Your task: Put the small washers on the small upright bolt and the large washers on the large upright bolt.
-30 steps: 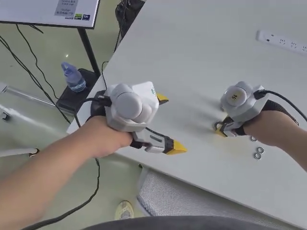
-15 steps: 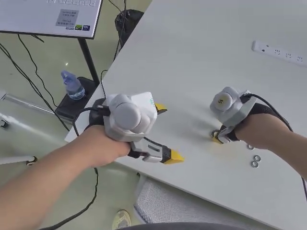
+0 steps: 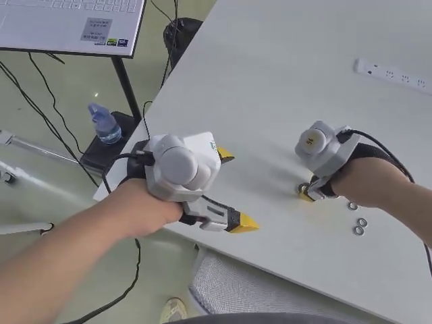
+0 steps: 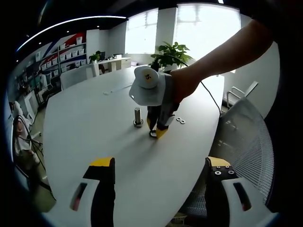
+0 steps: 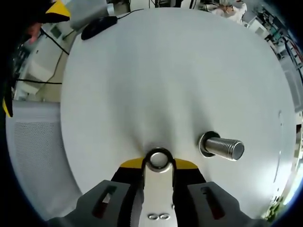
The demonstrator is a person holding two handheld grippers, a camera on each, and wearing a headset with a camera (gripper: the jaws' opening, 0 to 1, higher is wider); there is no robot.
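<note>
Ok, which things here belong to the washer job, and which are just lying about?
Job: upright bolt; washer held in the right gripper; loose washers on the table; open left gripper.
Lying about: power strip, water bottle, laptop, mesh chair, potted plant.

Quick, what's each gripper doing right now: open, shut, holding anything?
Left gripper: open, empty.
Right gripper: shut on a washer.

Bright windows (image 4: 196, 21) and a potted plant (image 4: 170, 49) are seen beyond the left fingers (image 4: 102, 189); a mesh chair (image 4: 239, 125) is seen right of them.
</note>
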